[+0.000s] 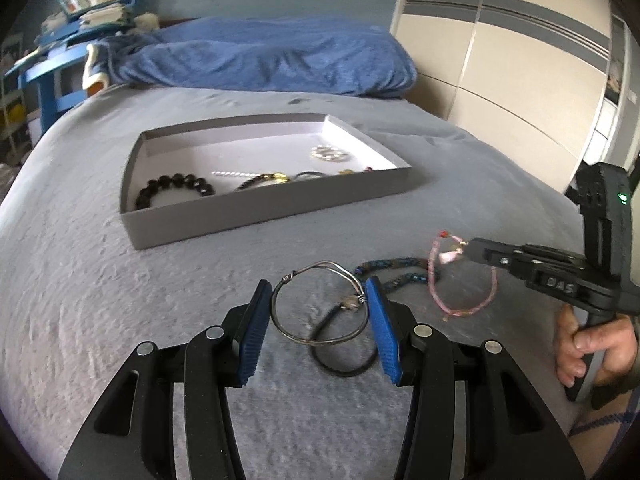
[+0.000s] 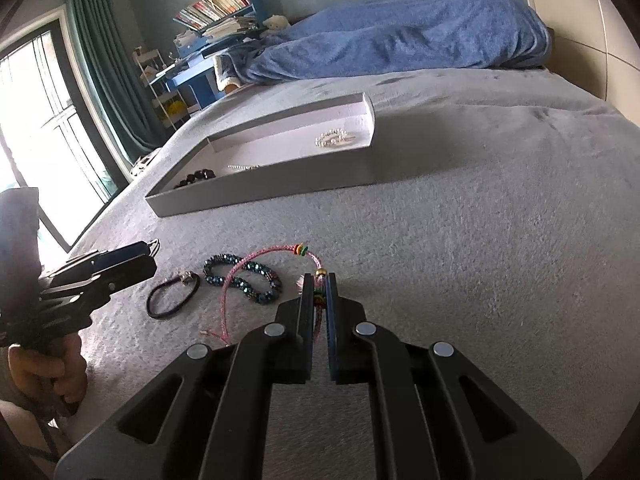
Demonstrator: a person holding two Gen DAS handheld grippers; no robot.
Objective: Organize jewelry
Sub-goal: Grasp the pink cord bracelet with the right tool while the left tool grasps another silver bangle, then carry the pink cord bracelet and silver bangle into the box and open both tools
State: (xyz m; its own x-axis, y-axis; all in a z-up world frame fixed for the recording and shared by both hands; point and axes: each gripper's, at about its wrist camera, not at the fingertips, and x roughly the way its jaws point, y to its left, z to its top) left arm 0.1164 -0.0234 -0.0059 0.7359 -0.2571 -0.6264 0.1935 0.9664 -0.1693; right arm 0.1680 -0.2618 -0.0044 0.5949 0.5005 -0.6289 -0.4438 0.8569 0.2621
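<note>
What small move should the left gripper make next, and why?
Probably close the jaws. The left gripper is open, with the wire bangle sitting between its blue pads, so a squeeze should secure it for a lift toward the grey tray. The right gripper is already shut on the pink cord bracelet, so that side needs nothing first.

tray [image 1: 256, 222] near wall is hiding jewelry at 6 o'clock inside | pink bracelet [image 2: 240, 280] is vanishing between right gripper [image 2: 319, 284] pads | left gripper [image 2: 150, 249] body is running off at 9 o'clock
</note>
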